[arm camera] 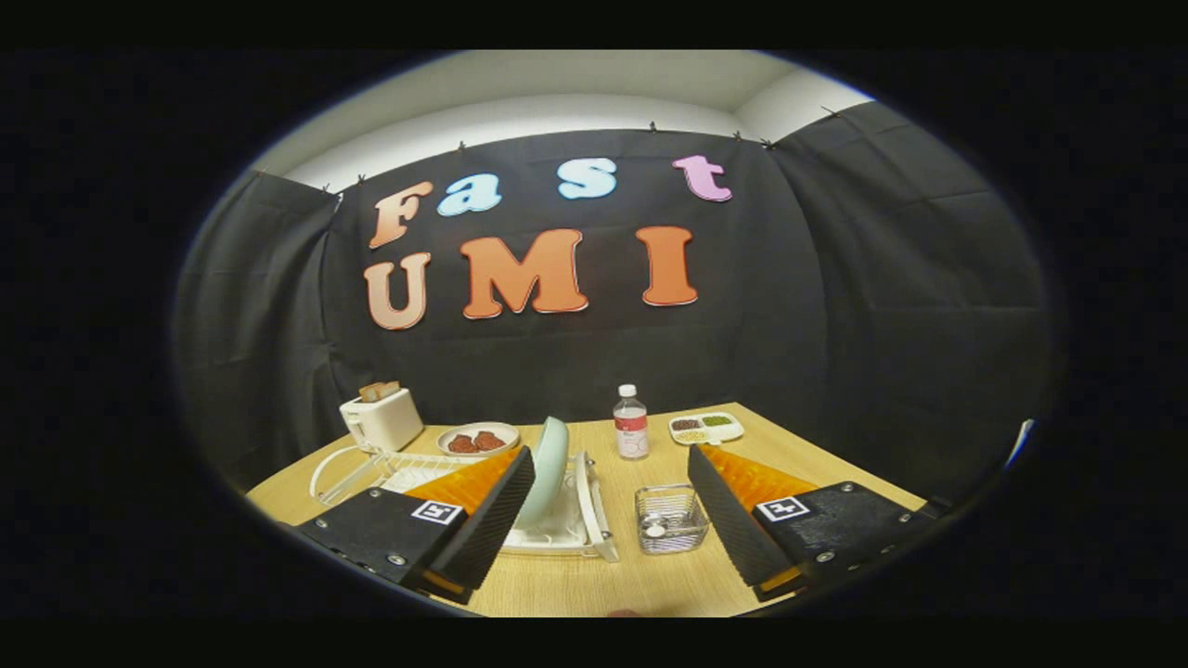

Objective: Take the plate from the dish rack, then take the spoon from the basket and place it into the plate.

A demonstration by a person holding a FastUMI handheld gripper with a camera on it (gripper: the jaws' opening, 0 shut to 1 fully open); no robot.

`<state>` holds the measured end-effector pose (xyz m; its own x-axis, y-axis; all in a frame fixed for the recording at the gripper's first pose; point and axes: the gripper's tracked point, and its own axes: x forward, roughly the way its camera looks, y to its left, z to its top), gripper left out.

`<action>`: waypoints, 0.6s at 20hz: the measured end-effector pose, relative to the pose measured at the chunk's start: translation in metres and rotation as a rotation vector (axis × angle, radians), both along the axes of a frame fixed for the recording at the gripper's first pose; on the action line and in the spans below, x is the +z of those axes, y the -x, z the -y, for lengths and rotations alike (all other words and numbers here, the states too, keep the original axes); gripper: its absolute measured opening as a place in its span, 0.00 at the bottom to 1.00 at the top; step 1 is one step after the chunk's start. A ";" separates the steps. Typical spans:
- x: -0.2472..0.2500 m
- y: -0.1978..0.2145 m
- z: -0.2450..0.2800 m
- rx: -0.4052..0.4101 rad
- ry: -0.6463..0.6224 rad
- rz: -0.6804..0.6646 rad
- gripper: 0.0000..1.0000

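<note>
Gripper view looks over a light wooden table [575, 584] with black cloth walls [910, 306] behind it and a pale ceiling [594, 83] above. On the far side of the table stand a white toaster [382, 419] with bread in it, a small plate of brown food [478, 438], a clear bottle [631, 423] with a red label too small to read, and a white tray of beans [705, 428]. Each finger has a little black-and-white square marker on top.

The gripper [611, 506] is wide open and holds nothing. A pale green plate [546, 473] stands on its edge in the white dish rack [580, 520], right beside the left finger's tip. A clear basket [670, 518] sits on the table between the fingers, closer to the right one. Something small and shiny lies inside it, maybe the spoon [656, 529], but it is hard to tell.
</note>
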<state>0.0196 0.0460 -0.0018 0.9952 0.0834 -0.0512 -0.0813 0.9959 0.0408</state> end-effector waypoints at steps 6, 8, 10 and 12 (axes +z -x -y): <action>-0.001 -0.018 -0.018 0.028 -0.003 -0.011 0.99; 0.000 -0.026 -0.035 0.089 -0.011 -0.014 0.99; -0.008 -0.037 -0.043 0.114 -0.025 -0.056 0.99; -0.013 -0.050 -0.050 0.123 -0.035 -0.084 0.99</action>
<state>0.0696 0.0958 -0.0145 0.9698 0.2072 -0.1287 -0.1971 0.9765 0.0870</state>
